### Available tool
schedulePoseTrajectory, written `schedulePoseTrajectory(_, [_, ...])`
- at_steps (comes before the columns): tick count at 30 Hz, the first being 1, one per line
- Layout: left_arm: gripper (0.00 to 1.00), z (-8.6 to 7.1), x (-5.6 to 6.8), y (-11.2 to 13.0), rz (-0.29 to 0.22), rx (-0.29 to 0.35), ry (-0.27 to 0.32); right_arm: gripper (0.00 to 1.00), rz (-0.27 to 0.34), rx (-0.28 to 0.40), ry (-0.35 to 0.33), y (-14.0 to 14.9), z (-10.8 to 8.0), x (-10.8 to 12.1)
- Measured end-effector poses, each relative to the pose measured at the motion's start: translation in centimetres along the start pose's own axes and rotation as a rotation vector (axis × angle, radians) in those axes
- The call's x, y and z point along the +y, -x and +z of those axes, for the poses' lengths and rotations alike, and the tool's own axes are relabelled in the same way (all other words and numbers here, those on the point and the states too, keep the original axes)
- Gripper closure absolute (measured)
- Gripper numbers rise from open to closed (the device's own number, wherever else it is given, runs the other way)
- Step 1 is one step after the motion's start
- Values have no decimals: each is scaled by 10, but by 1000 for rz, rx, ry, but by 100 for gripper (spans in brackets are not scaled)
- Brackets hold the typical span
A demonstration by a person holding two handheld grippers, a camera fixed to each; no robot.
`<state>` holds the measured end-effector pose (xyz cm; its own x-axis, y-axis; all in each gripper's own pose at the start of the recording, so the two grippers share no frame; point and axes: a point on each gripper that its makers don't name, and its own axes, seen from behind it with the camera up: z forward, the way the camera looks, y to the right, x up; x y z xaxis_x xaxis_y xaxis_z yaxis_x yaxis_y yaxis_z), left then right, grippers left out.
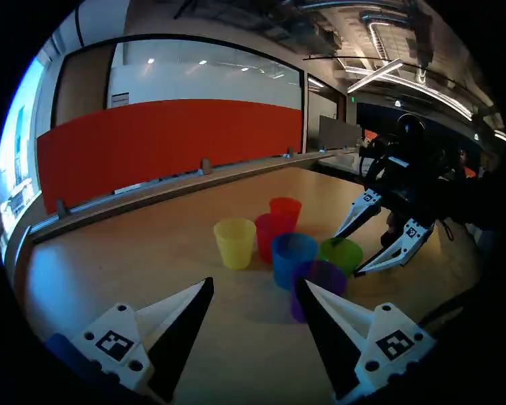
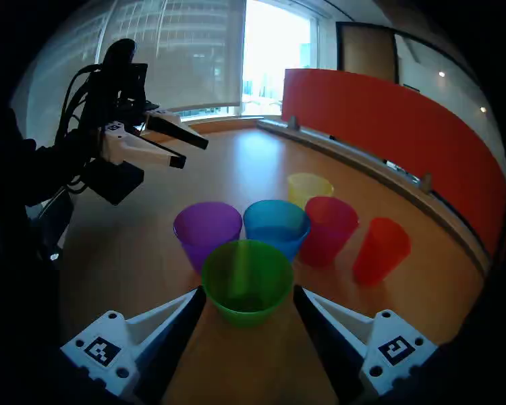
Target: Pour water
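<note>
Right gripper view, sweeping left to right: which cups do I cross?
Cups in order: translucent purple plastic cup → translucent green plastic cup → translucent blue plastic cup → translucent yellow plastic cup → translucent crimson plastic cup → translucent orange-red plastic cup

Strong fisheye bending at the edges, blown-out window (image 2: 276, 47) glare, ceiling strip lights (image 1: 388, 71), soft shadows.

Wooden table (image 1: 152, 256), red partition (image 1: 172, 142), glass (image 1: 206, 77) seemingly above.

Office: glass partition (image 1: 206, 77), red panel (image 1: 172, 142), exposed ceiling ducts (image 1: 380, 30).
</note>
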<state>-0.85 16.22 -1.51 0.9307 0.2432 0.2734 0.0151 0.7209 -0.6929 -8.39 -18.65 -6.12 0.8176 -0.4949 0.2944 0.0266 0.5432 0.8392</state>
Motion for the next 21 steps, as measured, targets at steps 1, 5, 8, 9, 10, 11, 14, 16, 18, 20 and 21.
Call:
schedulePoseTrajectory(1, [11, 0, 0, 0, 0, 0, -1, 0, 2, 1, -2, 0, 1, 0])
schedulePoseTrajectory(5, [10, 0, -1, 2, 0, -2, -4, 0, 7, 4, -11, -1, 5, 0])
schedulePoseTrajectory(8, [10, 0, -1, 2, -1, -2, -5, 0, 5, 4, -13, -1, 8, 0])
schedulePoseTrajectory(9, [10, 0, -2, 2, -2, -2, -6, 0, 4, 4, -14, -1, 9, 0])
schedulePoseTrajectory(10, [10, -1, -2, 2, -2, -1, -7, 0, 3, 5, -15, -1, 9, -1])
schedulePoseTrajectory(11, [10, -1, -2, 2, -2, -1, -8, 0, 2, 7, -16, -1, 10, -1])
schedulePoseTrajectory(14, [10, -1, -3, 1, -3, 1, -9, 0, 2, 10, -15, -3, 12, -1])
schedulePoseTrajectory(16, [10, -1, -4, 1, -3, 1, -10, 0, 4, 14, -14, -5, 14, -1])
schedulePoseTrajectory(18, [10, -1, -4, 1, -3, 1, -10, 0, 6, 19, -13, -6, 15, 0])
schedulePoseTrajectory(20, [10, -1, -4, 1, -3, 1, -11, 0, 8, 21, -15, -6, 15, 0])
schedulePoseTrajectory(21, [10, -1, -4, 1, -2, 1, -11, 0, 9, 21, -14, -6, 15, 0])
